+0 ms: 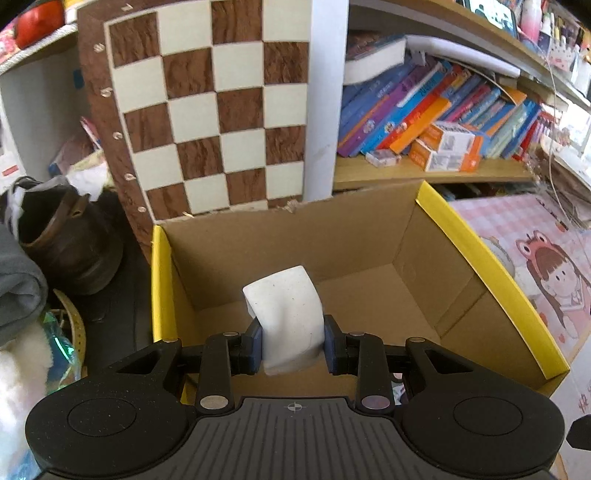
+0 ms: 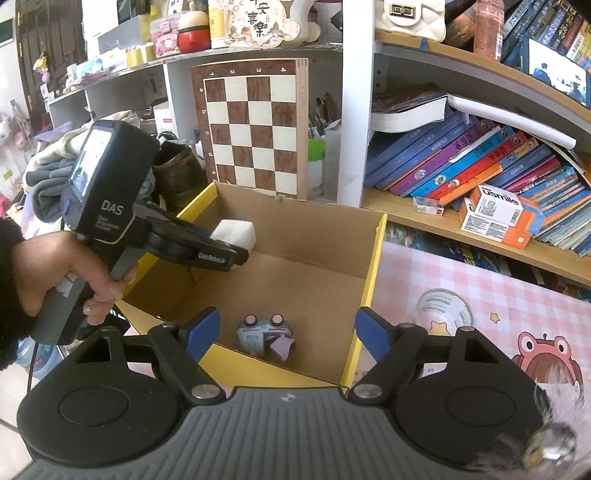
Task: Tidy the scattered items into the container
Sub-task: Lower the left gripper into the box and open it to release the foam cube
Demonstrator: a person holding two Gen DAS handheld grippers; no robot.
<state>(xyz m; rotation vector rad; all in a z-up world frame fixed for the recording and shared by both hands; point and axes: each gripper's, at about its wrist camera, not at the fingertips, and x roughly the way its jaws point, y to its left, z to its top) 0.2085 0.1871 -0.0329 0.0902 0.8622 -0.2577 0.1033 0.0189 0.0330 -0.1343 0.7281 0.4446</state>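
While your left gripper (image 1: 293,341) squeezes the white block (image 1: 286,314) over the box (image 1: 491,266), your right gripper (image 2: 286,330) hangs wide apart above the toy (image 2: 264,338).

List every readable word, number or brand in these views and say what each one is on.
"DAS": the left gripper's black body.
"GenRobot.AI", small and uncertain: the same gripper's finger arm.
"usmile": orange and white box on the shelf.
"1 2 3 4" and "a b c d": edges of the chessboard.
"平安喜樂": decorative plaque on the top shelf.
Book spines, the tape roll's print: too small to read.
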